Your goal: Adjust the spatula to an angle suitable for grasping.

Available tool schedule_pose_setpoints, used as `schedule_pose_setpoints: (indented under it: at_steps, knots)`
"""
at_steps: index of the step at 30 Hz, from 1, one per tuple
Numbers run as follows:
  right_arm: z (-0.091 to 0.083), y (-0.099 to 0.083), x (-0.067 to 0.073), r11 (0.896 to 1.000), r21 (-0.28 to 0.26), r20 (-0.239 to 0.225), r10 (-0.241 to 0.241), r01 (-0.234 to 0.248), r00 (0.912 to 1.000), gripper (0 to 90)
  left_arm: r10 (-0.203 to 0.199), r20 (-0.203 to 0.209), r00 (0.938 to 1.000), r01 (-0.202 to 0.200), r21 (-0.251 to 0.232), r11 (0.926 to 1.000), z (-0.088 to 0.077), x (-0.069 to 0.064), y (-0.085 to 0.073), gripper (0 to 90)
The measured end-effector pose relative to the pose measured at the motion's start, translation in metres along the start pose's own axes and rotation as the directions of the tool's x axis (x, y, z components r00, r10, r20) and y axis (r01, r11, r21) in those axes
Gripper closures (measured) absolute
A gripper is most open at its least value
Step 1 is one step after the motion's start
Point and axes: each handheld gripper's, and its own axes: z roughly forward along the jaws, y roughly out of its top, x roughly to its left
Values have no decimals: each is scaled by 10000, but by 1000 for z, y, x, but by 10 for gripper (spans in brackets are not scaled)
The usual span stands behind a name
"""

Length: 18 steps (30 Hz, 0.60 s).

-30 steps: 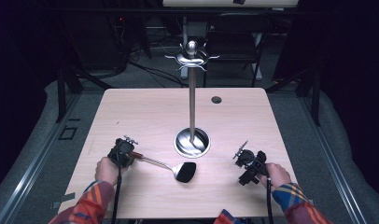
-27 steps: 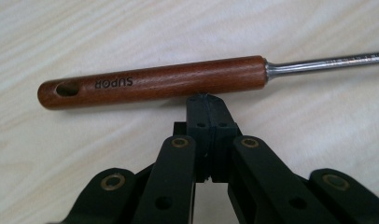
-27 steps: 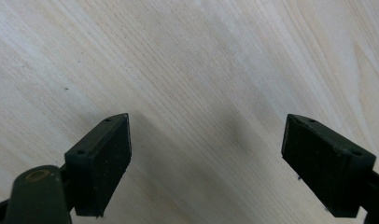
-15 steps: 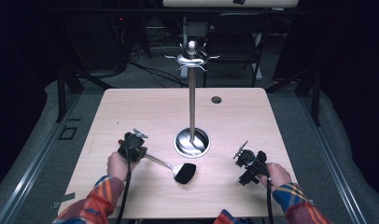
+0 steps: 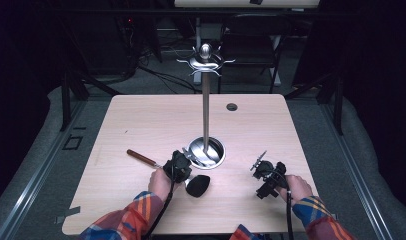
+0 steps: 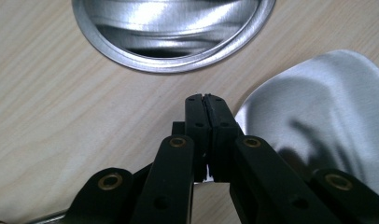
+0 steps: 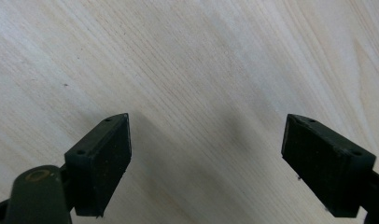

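Closed tight, the left gripper (image 5: 183, 167) pinches the thin metal neck of a ladle (image 5: 197, 185) lying on the table (image 5: 141, 120). Its dark bowl points near-right, its wooden handle far-left. Right gripper (image 5: 258, 162) hovers wide open, holding nothing. Farther off stands the rack (image 5: 206, 107), its round base just beyond the ladle.

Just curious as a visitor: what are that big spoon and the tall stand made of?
The spoon: bowl looks like brushed steel, grey and softly reflective in the left gripper view; its reddish-brown handle may be wood. The stand: shiny polished metal, mirror-like dish base.
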Motion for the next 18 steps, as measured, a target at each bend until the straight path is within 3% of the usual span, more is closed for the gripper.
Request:
schedule_pose_setpoints:
  at_steps: [4, 9, 14, 18]
  knots:
    - [-1, 0, 0, 10000, 0, 65, -50, 50, 10000, 155, 86, 161, 9998, -92, 347, 9994, 3, -1, -4, 884]
    - [0, 0, 0, 10000, 24, 40, -68, 67, 10000, 155, 113, 203, 9997, -122, 415, 9991, 2, 2, -7, 885]
    - [0, 0, 0, 10000, 54, -5, -24, 24, 10000, 155, -35, 419, 9991, 8, 633, 9980, -3, 9, -15, 885]
    - [1, 0, 0, 10000, 28, -76, 0, 1, 10000, 155, 82, 601, 9982, -135, 882, 9960, -10, 8, -23, 885]
